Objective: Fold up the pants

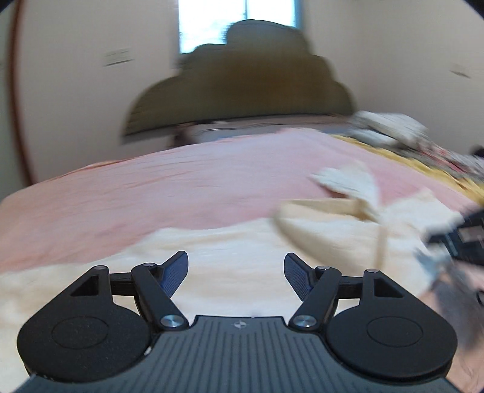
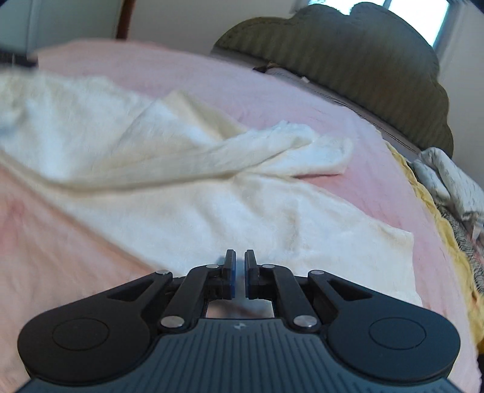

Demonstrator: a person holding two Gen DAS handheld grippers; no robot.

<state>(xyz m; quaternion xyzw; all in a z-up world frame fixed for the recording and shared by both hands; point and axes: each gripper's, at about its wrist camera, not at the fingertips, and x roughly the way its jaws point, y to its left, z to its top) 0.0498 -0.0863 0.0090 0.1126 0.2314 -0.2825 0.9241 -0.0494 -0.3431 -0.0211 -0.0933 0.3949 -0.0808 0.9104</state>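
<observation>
while both views are motion-blurred, the cream pants (image 2: pixel 230 193) lie rumpled on the pink bed (image 2: pixel 242 90), long axis running from upper left to lower right in the right wrist view. left gripper (image 1: pixel 236 273) fingers spread wide, nothing between. right gripper (image 2: pixel 237 273) fingers nearly together, gripping nothing. only the left view shows the drawstring (image 1: pixel 381 241) and the window (image 1: pixel 211 24).

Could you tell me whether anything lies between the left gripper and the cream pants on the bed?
Nothing visible does. The left gripper is open and empty, with the cream pants spread on the pink bedspread directly beneath and ahead of it. The clutter lies off at the far edge of the bed, clear of the approach.
</observation>
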